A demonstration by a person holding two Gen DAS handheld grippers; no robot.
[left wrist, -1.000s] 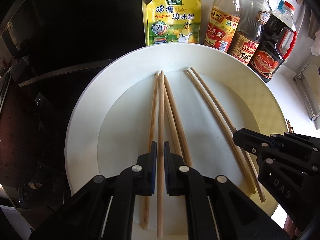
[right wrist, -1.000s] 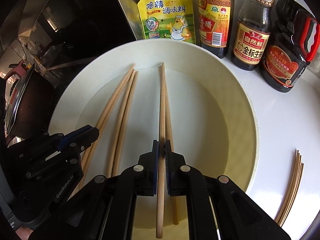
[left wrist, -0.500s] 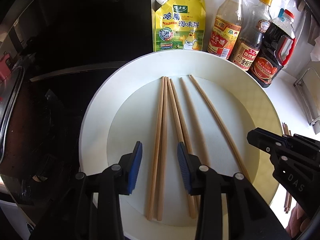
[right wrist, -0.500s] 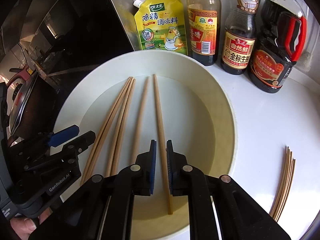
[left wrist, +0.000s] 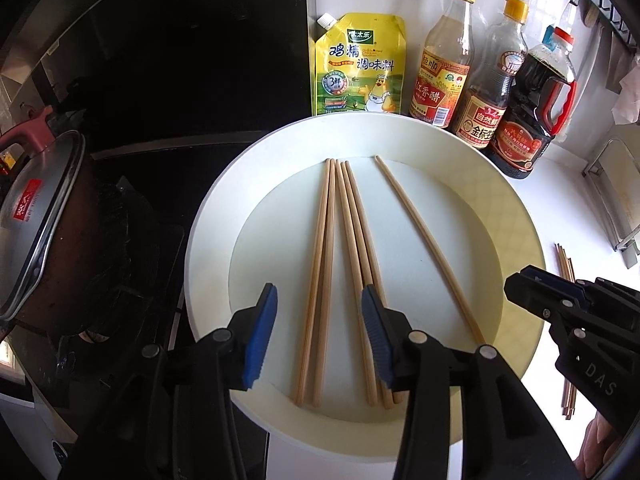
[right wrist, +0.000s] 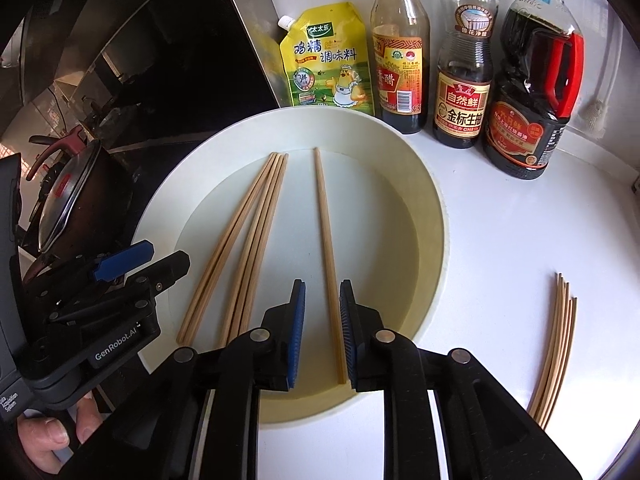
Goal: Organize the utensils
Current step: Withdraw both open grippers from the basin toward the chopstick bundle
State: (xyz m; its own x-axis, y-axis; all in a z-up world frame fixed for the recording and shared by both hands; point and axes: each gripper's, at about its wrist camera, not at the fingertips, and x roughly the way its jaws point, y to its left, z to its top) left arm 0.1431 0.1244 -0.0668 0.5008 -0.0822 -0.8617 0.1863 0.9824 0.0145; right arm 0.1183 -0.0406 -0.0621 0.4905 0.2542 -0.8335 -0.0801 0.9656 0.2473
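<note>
Several wooden chopsticks lie in a large white plate. A set of four chopsticks lies left of centre, tips close together at the far end. A single chopstick lies apart on their right. My left gripper hovers over the near ends of the four; its jaws are opening and its pads touch nothing. My right gripper straddles the single chopstick's near end; its jaws are opening and the stick rests loose on the plate.
A yellow seasoning pouch and three sauce bottles stand behind the plate. A lidded pan sits on the dark stove at left. A loose bundle of thin sticks lies on the white counter at right. A hand holds the left gripper.
Both grippers were shut on a chopstick each; both have opened and let go, then drawn back and upward. The released sticks now lie flat in the plate.
</note>
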